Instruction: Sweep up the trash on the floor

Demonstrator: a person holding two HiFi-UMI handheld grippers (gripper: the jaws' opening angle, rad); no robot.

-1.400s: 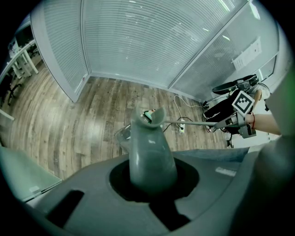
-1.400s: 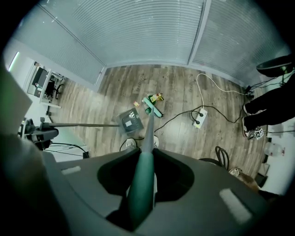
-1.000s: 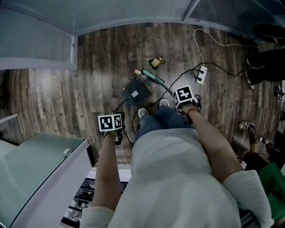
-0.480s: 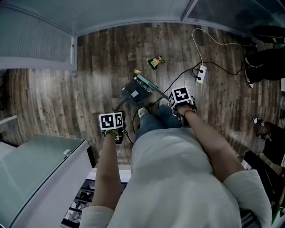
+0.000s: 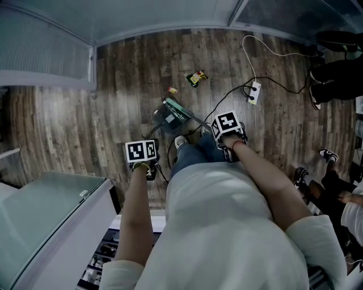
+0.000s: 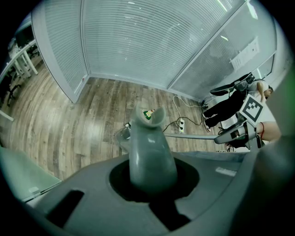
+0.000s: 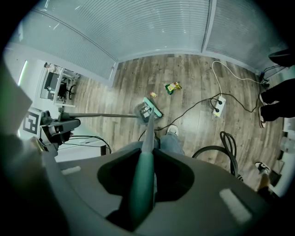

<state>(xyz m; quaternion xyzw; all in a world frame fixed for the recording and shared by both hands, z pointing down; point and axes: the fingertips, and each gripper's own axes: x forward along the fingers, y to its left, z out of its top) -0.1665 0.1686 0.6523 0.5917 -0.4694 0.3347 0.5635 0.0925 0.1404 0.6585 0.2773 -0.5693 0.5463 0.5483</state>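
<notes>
Snagging is the likely fault: the power-strip cable (image 5: 224, 95) runs just right of the broom head (image 5: 180, 107). The left gripper (image 6: 152, 179) clamps the dustpan handle (image 6: 150, 147), and the right gripper (image 7: 143, 184) clamps the broom handle (image 7: 147, 133). The snack wrapper (image 5: 197, 77) lies beyond the dustpan (image 5: 169, 117).

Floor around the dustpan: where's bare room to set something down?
Bare boards lie left of the dustpan, out to the white partition, and beyond the wrapper toward the back wall. Crowded at and right of it: broom, power strip, cables.
</notes>
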